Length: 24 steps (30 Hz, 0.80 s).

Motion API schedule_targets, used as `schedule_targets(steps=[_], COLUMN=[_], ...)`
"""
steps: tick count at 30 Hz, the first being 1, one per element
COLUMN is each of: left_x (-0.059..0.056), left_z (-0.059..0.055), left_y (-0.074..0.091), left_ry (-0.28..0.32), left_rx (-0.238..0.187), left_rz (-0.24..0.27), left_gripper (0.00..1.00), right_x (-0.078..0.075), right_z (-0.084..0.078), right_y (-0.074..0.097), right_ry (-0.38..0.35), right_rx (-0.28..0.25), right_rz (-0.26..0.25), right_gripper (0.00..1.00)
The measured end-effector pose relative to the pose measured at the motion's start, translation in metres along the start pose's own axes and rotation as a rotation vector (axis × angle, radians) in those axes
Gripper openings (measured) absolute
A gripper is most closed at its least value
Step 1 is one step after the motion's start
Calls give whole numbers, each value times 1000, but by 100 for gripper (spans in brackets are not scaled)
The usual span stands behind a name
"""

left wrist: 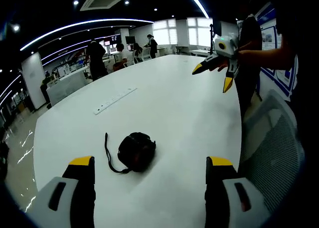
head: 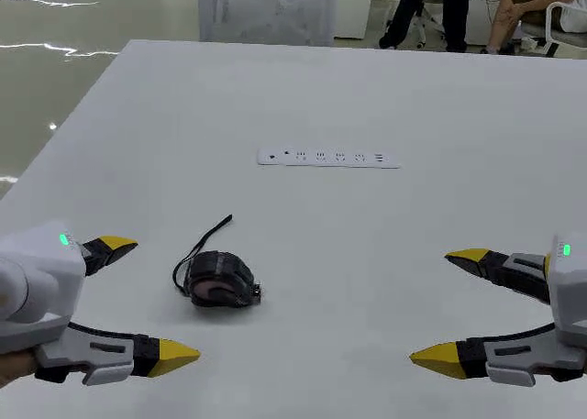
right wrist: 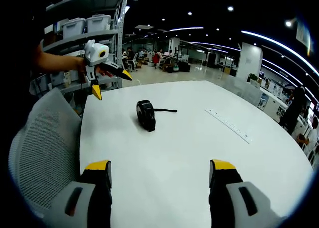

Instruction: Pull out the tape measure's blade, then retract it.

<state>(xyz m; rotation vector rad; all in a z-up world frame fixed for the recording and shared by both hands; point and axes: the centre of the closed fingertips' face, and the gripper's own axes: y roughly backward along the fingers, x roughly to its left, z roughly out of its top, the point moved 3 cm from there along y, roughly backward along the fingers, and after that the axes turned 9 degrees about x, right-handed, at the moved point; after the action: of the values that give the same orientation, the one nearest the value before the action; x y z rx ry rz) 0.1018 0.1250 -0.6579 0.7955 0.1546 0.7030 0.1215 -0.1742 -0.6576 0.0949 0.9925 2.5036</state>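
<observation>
Closest to the person, at the near edge of the head view: the white left gripper with yellow-tipped black jaws (head: pixel 166 299), spread wide and holding nothing. On the other side, equally near, the matching right gripper (head: pixel 429 305), also wide open and empty.

A little further, just ahead of the left gripper and well apart from the right one: the small black tape measure with rounded rubbery case (head: pixel 220 280), resting on the white tabletop (head: pixel 413 98), no blade drawn out, with a thin black wrist strap (head: pixel 206 240) curling away toward the far side. Probably compact and rather heavy for its size, hard and stiff, not fragile, with a grippy shell. Likely to slide on the smooth surface if pushed from one side only. Best to clamp the case across its two broad faces with one gripper and to pinch the small hook at the blade mouth with the other; hook too small here to see clearly. Better to let the springy blade return slowly, against snapping back.

Beyond it, near the middle of the smooth, matte tabletop, a long white power strip (head: pixel 328 157). Furthest, a white mesh office chair (head: pixel 266 11) at the far edge, a glossy floor (head: pixel 55 71), and people (head: pixel 440 11) standing and seated in a bright open office.
</observation>
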Motion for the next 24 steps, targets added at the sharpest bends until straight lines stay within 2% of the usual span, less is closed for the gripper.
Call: schedule_targets(steps=[14,16,24], left_x=[14,16,18], left_z=[5,4,0], left_y=[-12,-13,-22], left_ry=[-89,-117,-157], left_rx=[35,52,81], left_rz=[-48,-48,-85], left_gripper=[80,79,76], right_x=[-7,-9,-14], right_z=[9,10,14], right_y=[-17,-19,-29], right_ry=[113,135,187], right_rx=[8,12,28], right_rz=[82,91,128], right_gripper=[77,76,73])
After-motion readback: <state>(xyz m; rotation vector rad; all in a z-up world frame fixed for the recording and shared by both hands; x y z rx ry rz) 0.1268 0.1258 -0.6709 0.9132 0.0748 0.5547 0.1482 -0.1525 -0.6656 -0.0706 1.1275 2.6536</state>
